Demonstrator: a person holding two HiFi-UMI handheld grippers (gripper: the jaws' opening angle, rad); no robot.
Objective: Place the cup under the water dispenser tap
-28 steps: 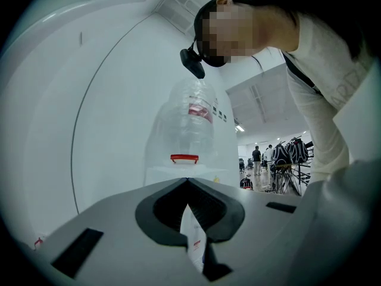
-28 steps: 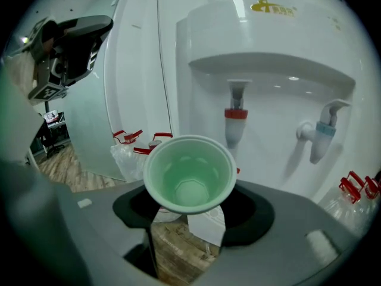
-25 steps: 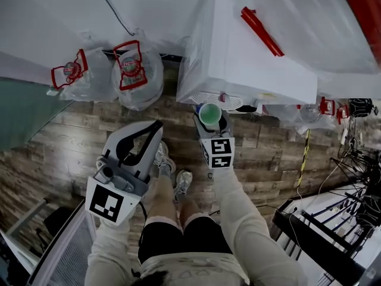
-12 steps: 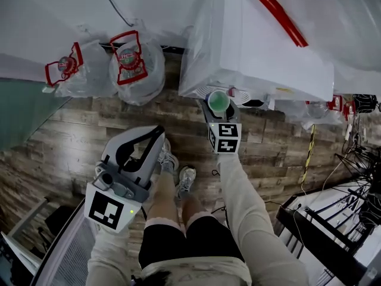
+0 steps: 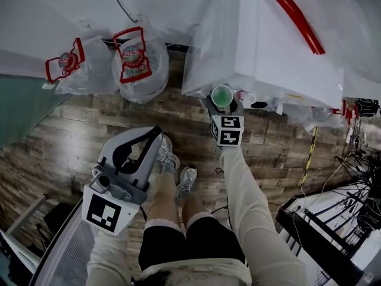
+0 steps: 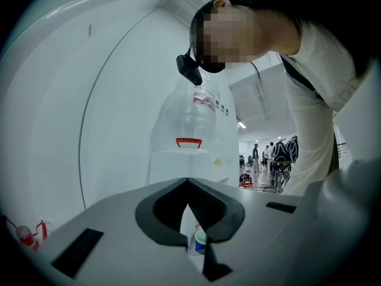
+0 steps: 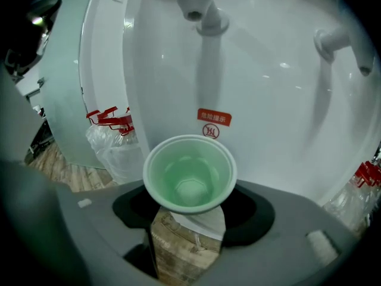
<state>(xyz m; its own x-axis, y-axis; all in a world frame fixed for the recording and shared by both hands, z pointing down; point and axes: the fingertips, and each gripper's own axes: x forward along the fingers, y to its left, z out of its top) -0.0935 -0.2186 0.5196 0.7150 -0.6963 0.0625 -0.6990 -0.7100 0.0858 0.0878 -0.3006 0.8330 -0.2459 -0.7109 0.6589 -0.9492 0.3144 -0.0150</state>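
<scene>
Your right tongs (image 5: 222, 100) grip the green cup (image 7: 190, 173) upright, below the dispenser tap (image 7: 199, 8); your left tongs (image 6: 187, 185) are closed, empty.

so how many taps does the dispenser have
2: one tap above the cup in the right gripper view, the other tap off to its right. More could sit out of frame.

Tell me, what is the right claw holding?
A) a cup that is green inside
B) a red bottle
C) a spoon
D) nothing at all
A: the right claw is closed around a cup that is green inside, held upright and close below the tap.
</scene>
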